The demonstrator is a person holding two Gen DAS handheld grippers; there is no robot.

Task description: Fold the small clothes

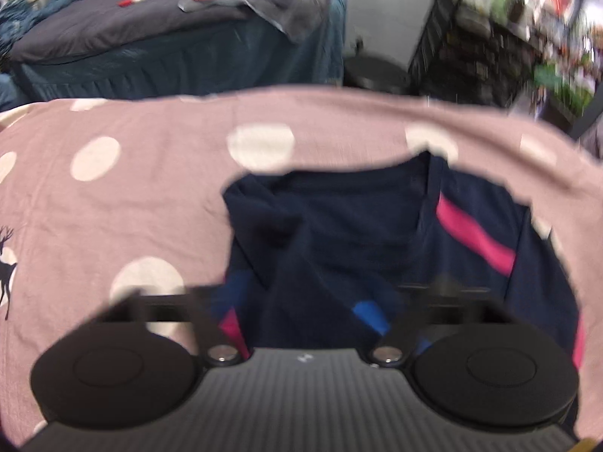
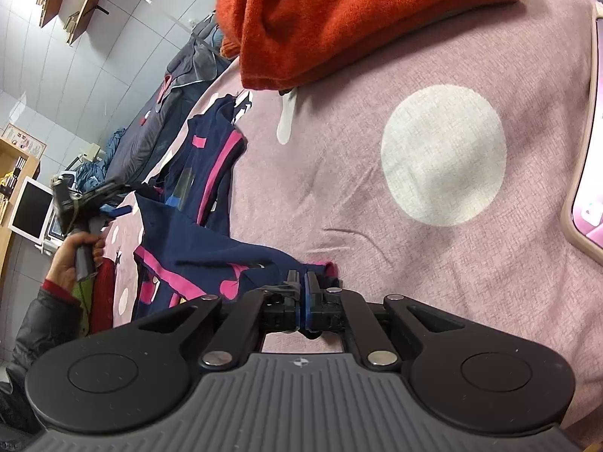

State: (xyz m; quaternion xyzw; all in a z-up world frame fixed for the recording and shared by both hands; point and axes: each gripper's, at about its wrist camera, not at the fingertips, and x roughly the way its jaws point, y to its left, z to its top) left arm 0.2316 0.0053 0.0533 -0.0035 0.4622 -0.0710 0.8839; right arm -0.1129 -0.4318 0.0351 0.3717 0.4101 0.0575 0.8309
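1. Right gripper (image 2: 303,282) pressed together on the pink-edged hem of the navy knit garment with pink and blue stripes (image 2: 196,241), pinning that edge against the dusty-pink bedspread with white polka dots (image 2: 377,226).
2. Left gripper (image 2: 113,188) small and far off in the right wrist view, gripped by a hand (image 2: 75,260) in a dark padded sleeve; closed at the garment's far raised edge, though contact too small to confirm.
3. Left wrist view blurred; fingertips buried under navy fabric (image 1: 339,245), only linkages and body showing.
4. Garment spread across the bedspread between both grippers, partly lifted and creased.
5. Folded orange fuzzy sweater (image 2: 358,11) cut off by the top edge; pink-cased phone (image 2: 588,196) clipped at right.
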